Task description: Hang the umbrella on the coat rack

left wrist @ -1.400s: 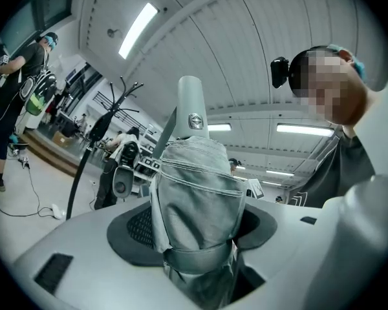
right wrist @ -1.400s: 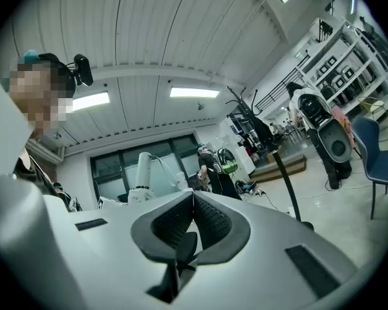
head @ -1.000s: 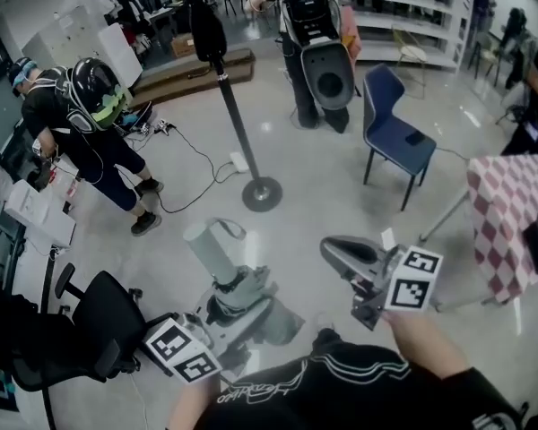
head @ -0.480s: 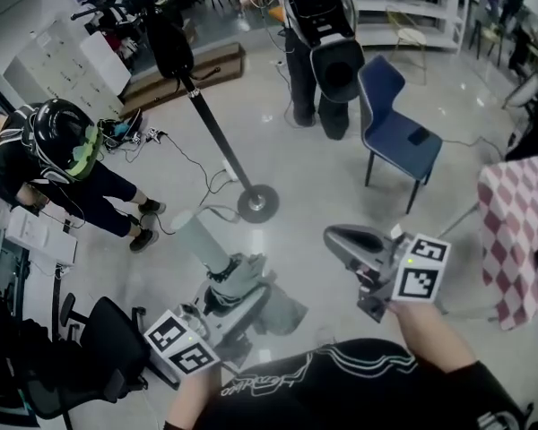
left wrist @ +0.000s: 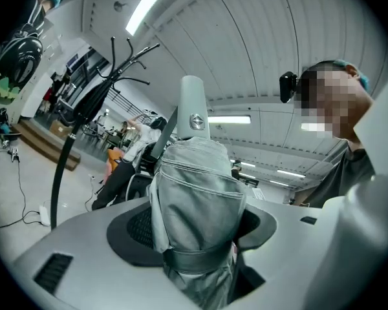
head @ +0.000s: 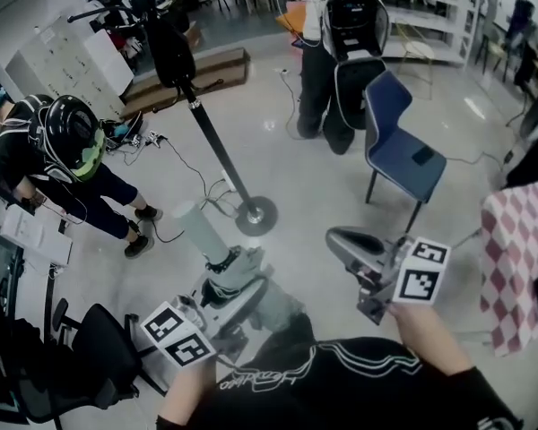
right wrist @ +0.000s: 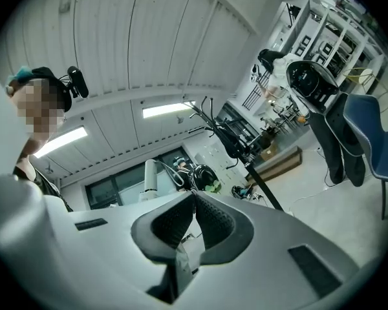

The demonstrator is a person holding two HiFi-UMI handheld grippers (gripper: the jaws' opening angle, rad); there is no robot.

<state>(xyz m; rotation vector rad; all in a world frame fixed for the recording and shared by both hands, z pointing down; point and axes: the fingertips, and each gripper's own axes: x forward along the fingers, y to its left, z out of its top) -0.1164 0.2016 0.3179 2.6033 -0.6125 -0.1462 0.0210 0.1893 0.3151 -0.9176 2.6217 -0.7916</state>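
Head view looks steeply down on the coat rack [head: 208, 137], a dark pole rising from a round base on the pale floor, with a dark item [head: 170, 47] hanging near its top. The umbrella [head: 202, 236], folded in grey fabric with a pale capped end, sits just short of the rack's base and apart from it, its capped end aimed toward the rack. The left gripper [head: 238, 276] holds the umbrella. In the left gripper view its jaws stand wide and clamp the bundled fabric on both sides, just above a dark strap wrapped round it. The right gripper [head: 342, 242] is on the near side of the rack too, to the right of the umbrella. In the right gripper view its jaws are pressed together with nothing between them. A blue chair [head: 403, 150] stands to the right of the rack, with one person [head: 341, 61] upright just behind it. Another person [head: 67, 155], crouching and wearing a black helmet, is to the rack's left.
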